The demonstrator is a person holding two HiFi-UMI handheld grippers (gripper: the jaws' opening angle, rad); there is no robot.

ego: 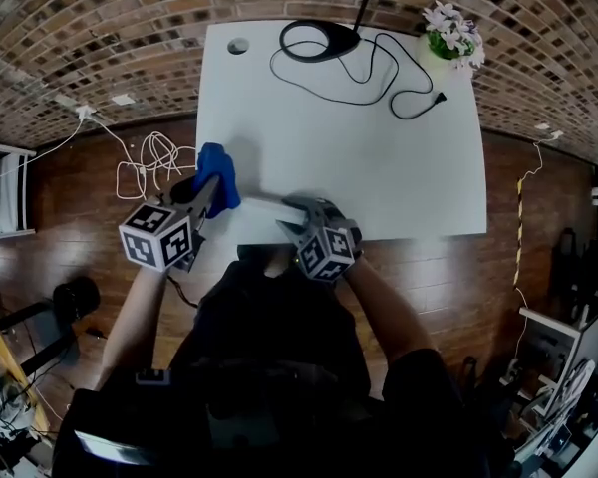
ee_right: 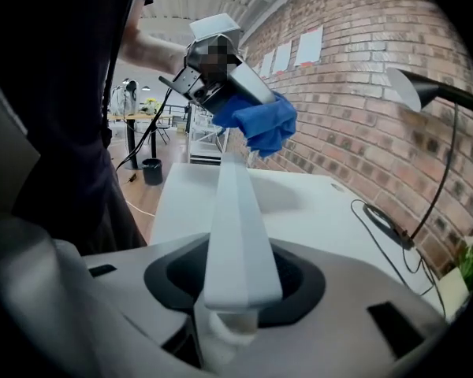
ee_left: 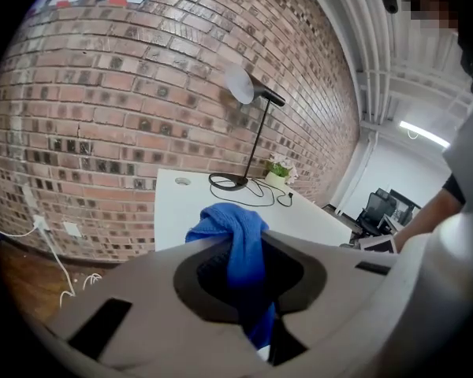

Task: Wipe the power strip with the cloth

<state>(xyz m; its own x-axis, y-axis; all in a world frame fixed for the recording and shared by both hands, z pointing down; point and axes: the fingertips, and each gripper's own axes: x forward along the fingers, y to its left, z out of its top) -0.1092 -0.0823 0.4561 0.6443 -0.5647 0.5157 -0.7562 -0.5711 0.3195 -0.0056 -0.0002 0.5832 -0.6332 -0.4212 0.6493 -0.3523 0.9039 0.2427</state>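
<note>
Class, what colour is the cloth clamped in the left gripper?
Blue. The cloth shows best in the left gripper view.

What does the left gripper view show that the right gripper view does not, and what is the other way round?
Only the left gripper view: a wall socket with a white cable, low on the brick wall at the left. Only the right gripper view: the white power strip, clamped in the right tongs and pointing toward the cloth. Both: the blue cloth pinched in the left tongs, the black lamp and the white table.
</note>
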